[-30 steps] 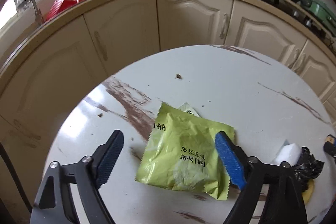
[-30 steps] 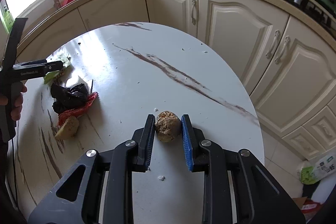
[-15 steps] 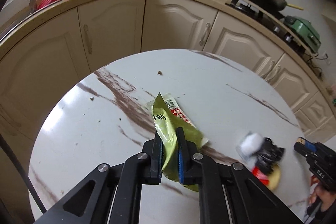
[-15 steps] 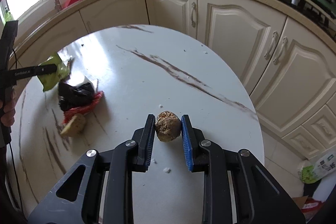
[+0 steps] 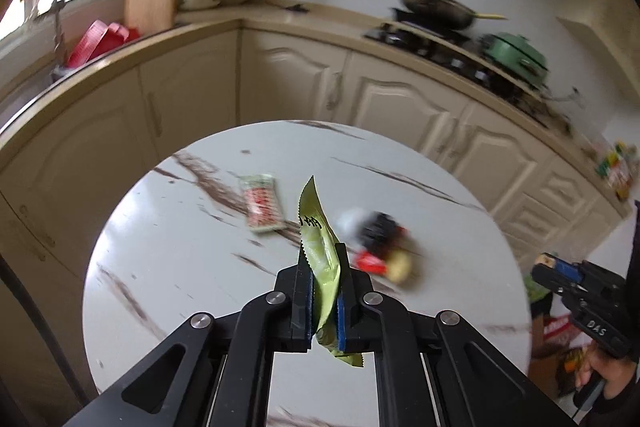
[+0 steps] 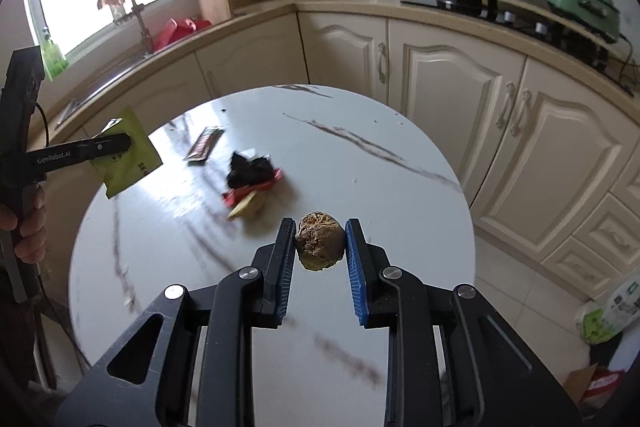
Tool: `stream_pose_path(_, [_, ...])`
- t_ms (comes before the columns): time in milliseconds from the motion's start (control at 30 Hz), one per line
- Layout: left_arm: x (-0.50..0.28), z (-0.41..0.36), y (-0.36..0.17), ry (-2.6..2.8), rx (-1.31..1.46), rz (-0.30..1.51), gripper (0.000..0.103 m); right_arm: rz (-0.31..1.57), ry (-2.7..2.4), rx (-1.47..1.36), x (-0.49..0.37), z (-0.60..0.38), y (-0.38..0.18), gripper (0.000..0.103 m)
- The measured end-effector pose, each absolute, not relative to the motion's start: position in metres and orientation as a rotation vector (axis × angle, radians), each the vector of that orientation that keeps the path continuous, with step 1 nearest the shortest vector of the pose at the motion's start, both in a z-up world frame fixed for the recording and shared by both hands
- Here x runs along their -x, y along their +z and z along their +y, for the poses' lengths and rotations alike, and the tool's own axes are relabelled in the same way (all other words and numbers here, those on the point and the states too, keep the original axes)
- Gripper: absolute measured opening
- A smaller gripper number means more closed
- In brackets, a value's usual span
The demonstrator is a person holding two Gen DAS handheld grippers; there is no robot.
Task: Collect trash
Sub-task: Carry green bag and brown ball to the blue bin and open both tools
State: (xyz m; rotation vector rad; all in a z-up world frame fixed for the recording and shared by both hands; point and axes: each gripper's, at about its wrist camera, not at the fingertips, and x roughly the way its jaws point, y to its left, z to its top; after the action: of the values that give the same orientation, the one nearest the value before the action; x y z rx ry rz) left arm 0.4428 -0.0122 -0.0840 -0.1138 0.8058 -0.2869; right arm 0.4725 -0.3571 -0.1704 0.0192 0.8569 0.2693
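Left gripper (image 5: 323, 291), lower centre of its view, was clamped edge-on across the green wrapper (image 5: 320, 247), lifting it clear of the table (image 5: 160, 267). Right gripper (image 6: 318, 255), lower centre, pinched the brown lump (image 6: 319, 246), likewise off the tabletop, presumably for binning.

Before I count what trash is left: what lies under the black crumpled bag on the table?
Under the black crumpled bag a red wrapper and a yellowish scrap stick out. Whatever else it covers is hidden; the pile is blurred.
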Motion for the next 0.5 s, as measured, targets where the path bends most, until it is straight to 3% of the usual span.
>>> stream_pose_path(300, [-0.331,-0.12,-0.055,-0.484,-0.02,0.804,0.004,0.832,0.201,-0.085,-0.372,-0.418,-0.155,0.024])
stream_pose_path(500, [-0.288,-0.219,-0.064,-0.628,-0.115,0.847,0.005,0.831,0.118,-0.146,-0.316,-0.481,-0.164,0.024])
